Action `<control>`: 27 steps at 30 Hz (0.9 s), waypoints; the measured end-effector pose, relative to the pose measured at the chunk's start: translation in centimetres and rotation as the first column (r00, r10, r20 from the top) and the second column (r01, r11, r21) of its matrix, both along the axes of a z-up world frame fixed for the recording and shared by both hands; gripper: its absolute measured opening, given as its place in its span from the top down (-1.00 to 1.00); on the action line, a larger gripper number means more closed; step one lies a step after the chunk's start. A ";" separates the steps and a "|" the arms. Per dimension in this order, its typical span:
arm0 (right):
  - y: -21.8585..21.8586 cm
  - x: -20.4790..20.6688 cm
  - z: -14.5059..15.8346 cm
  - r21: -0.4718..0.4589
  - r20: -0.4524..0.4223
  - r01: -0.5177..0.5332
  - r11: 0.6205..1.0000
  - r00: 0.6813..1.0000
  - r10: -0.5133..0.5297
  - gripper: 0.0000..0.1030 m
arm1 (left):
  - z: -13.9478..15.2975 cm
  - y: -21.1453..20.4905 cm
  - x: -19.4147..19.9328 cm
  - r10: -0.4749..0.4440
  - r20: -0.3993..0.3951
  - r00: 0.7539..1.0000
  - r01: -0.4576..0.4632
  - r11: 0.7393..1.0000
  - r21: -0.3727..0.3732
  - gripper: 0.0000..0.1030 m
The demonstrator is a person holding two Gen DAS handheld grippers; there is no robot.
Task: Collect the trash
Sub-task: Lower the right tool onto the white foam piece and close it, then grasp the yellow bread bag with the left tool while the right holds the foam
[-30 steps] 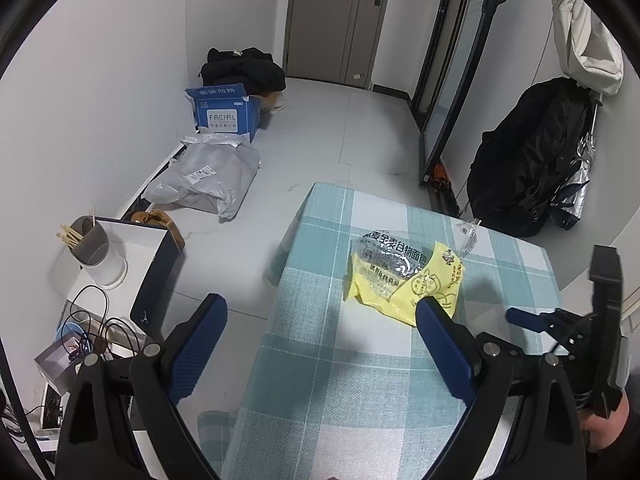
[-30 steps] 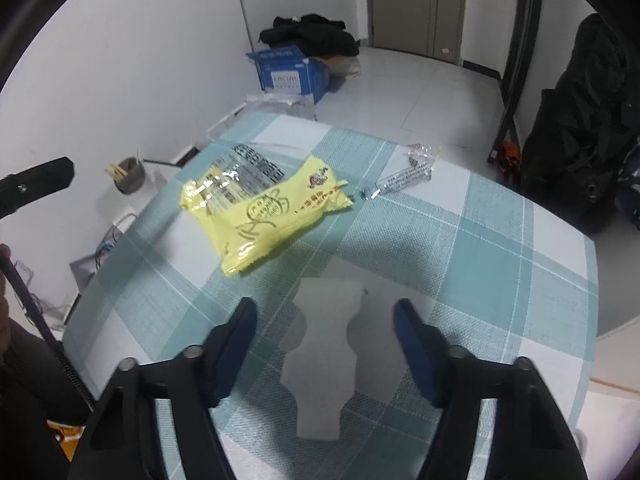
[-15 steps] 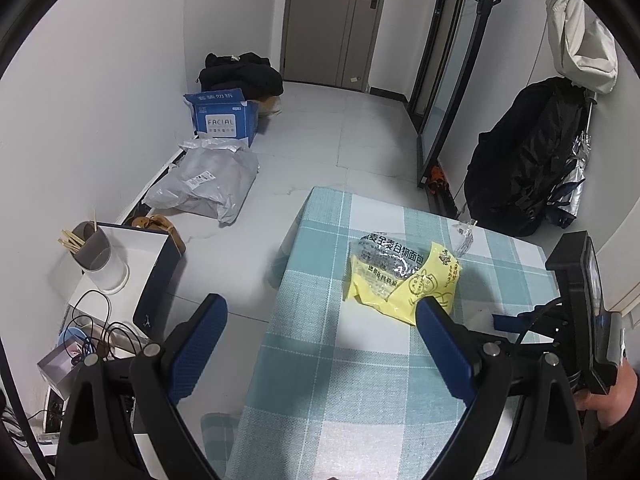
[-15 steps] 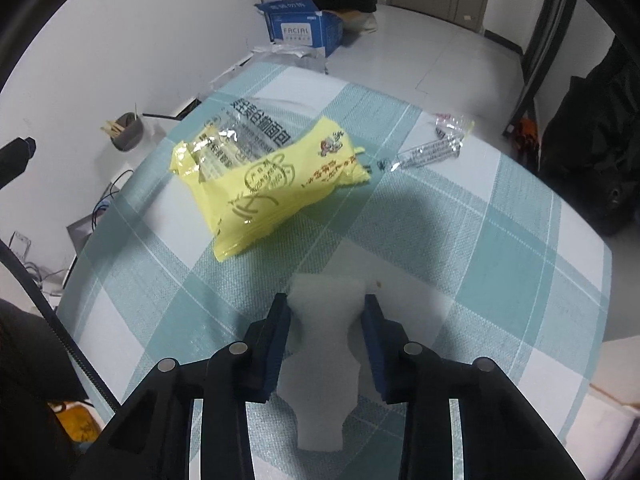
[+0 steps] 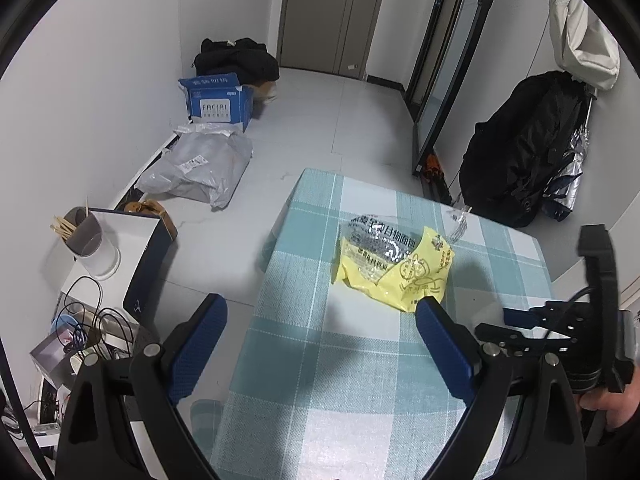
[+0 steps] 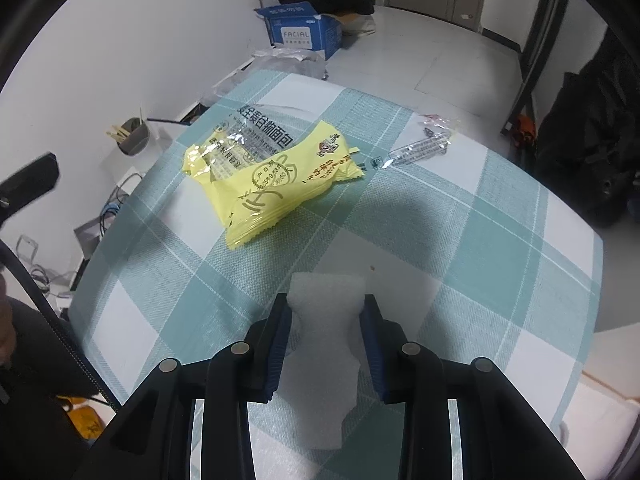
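Checked teal-and-white cloth covers the table, which fills most of the right wrist view. At bottom centre a white foam sheet lies flat on the cloth, pinched at its narrow waist between the right gripper's blue pads; its lower end is hidden between the black finger arms. Above and left of it lies a yellow snack wrapper, well apart from the foam, overlapping a clear bag with Chinese print too crumpled to read. A clear plastic wrapper sits near the table's far edge at upper right, with bare cloth between. On the floor beyond, a blue box reads "FACIAL".

In the left wrist view the left gripper hovers with fingers spread wide and nothing between them, over the table's left edge. At lower right a hand is cut off by the frame.
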State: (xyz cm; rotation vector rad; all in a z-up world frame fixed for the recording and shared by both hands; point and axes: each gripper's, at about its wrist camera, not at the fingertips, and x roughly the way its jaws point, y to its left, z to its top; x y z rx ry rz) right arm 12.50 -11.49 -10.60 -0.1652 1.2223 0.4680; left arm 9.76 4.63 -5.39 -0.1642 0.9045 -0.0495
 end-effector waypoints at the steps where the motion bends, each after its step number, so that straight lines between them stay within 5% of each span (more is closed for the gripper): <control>1: -0.3 -0.2 0.1 0.011 -0.002 0.007 1.000 1.000 -0.007 0.35 | -0.1 -0.1 0.1 -0.002 -0.010 1.000 0.002 1.000 0.002 -0.81; 27: -5.5 -8.2 0.7 0.147 0.032 0.012 0.989 0.999 -0.017 0.35 | -3.6 -1.8 2.1 -0.026 -0.205 0.978 0.009 0.996 -0.084 -0.81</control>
